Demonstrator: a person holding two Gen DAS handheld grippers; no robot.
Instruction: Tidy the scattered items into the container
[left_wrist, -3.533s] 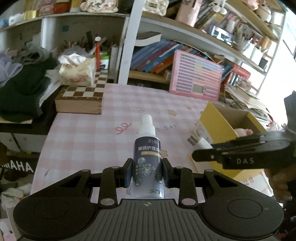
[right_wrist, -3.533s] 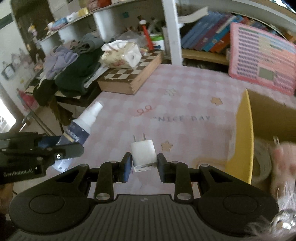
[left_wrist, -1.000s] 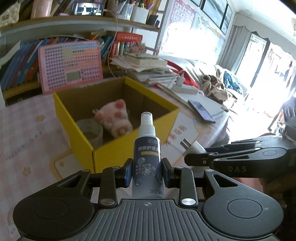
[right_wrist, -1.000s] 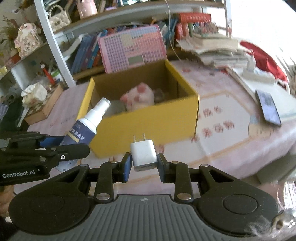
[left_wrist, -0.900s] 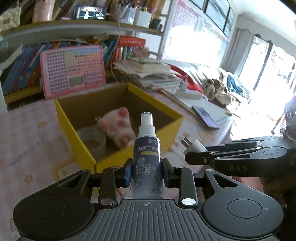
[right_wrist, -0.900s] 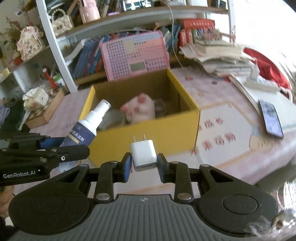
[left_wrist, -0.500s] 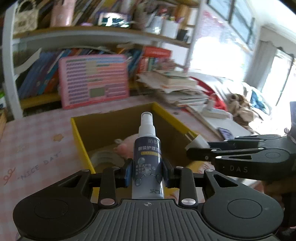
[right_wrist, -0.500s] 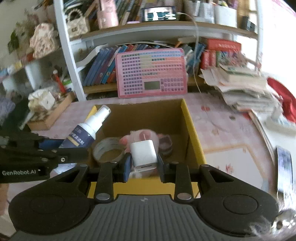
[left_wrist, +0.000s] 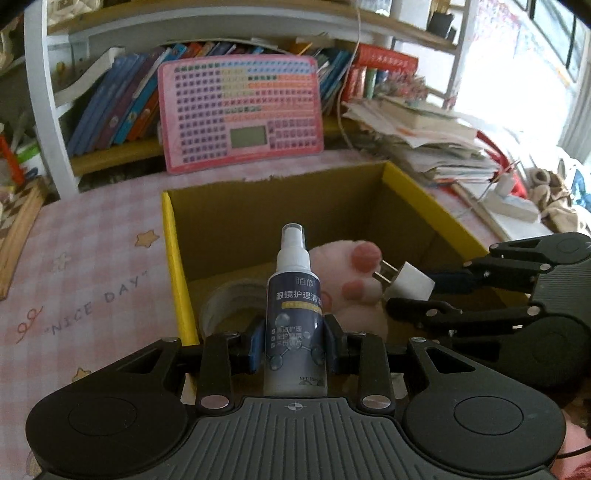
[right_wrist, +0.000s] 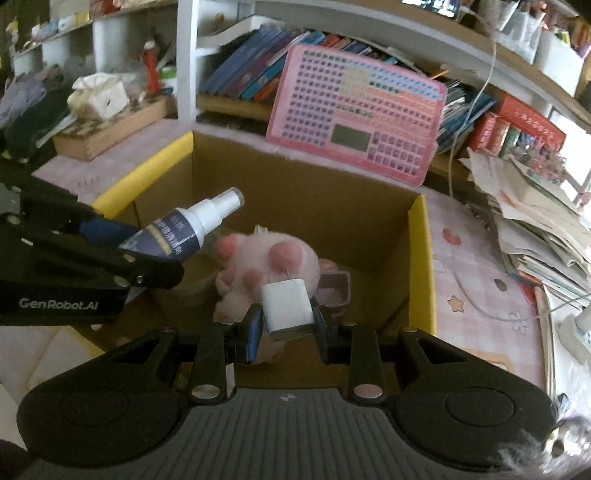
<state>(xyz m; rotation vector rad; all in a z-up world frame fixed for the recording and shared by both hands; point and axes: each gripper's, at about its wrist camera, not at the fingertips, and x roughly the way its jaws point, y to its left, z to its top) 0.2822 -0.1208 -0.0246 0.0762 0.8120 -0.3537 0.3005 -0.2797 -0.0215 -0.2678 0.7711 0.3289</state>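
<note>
Cluttered bookshelves back a pink-checked bench; the yellow box fills mid-frame. Your left gripper is clamped on the spray bottle, your right gripper on the white charger. Lower both inside before letting go, beside the pink plush. The box floor is mostly hidden.

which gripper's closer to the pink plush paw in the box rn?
Right, likely. The right gripper holds the white charger directly over the pink plush paw. The left gripper, clamping the spray bottle, sits beside it over the tape roll.
</note>
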